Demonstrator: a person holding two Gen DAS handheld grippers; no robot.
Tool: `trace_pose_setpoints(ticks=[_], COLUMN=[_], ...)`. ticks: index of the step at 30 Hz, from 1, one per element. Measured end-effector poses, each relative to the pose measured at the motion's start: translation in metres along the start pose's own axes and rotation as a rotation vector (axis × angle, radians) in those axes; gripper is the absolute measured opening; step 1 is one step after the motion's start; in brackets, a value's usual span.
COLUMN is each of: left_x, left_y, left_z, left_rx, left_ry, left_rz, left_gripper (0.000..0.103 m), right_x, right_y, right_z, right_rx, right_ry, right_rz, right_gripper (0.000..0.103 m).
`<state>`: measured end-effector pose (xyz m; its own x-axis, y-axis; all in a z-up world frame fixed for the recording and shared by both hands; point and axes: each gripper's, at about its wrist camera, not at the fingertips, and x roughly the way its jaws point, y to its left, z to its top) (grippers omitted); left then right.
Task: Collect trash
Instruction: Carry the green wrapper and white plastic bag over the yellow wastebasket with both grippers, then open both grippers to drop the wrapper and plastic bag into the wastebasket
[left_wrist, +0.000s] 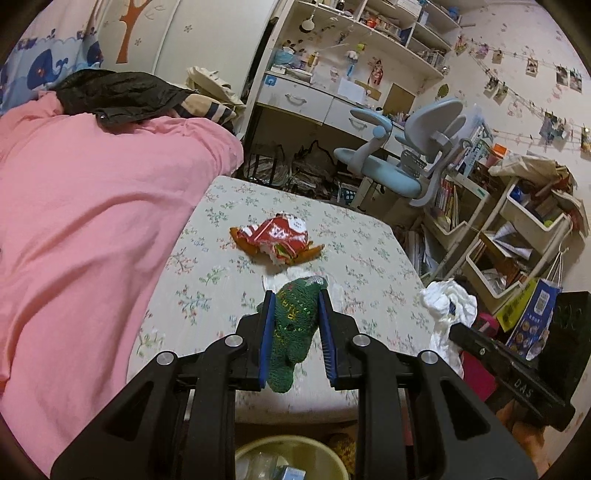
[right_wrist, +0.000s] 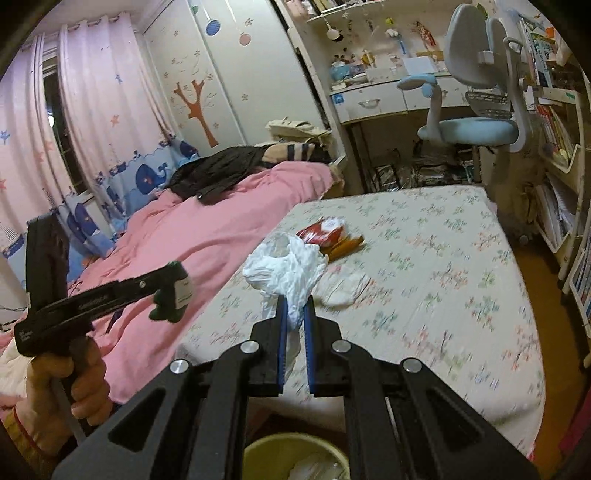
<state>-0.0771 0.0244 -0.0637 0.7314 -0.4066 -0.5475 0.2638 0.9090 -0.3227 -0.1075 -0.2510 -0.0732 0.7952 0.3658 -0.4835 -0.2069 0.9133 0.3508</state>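
left wrist | floral bed (left_wrist: 369, 236), red wrapper (left_wrist: 275, 240) | left jaws clamp green sock (left_wrist: 295, 321) | right jaws clamp white tissue (right_wrist: 291, 273)

The left gripper (left_wrist: 295, 299) is matt black plastic with ribbed blue pads and bright metal pivot pins, clamped on a rough green knitted piece (left_wrist: 293, 325). The right gripper (right_wrist: 295, 301) pinches thin, crinkled white plastic (right_wrist: 286, 267). Mid-bed lies a glossy red foil wrapper (left_wrist: 275, 240) on matt floral cotton sheet (left_wrist: 369, 266), beside a soft pink quilt (left_wrist: 92, 206).
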Motion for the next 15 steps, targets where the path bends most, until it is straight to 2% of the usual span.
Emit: trace_pose_setpoints(ticks=[7,15], left_x=[-0.023,-0.038], left_y=[-0.014,-0.028], left_z=[-0.024,-0.049], left_rx=[0.035,0.058], left_ry=[0.024,0.067], left_rz=[0.011,0.018], left_gripper=[0.022,0.022], right_x=[-0.007,-0.008], right_y=[0.019,0.036], right_z=[-0.032,-0.077], right_rx=[-0.022,-0.027], right_ry=[0.076,0.223], right_rz=[0.033,0.054], right_gripper=[0.009,0.01])
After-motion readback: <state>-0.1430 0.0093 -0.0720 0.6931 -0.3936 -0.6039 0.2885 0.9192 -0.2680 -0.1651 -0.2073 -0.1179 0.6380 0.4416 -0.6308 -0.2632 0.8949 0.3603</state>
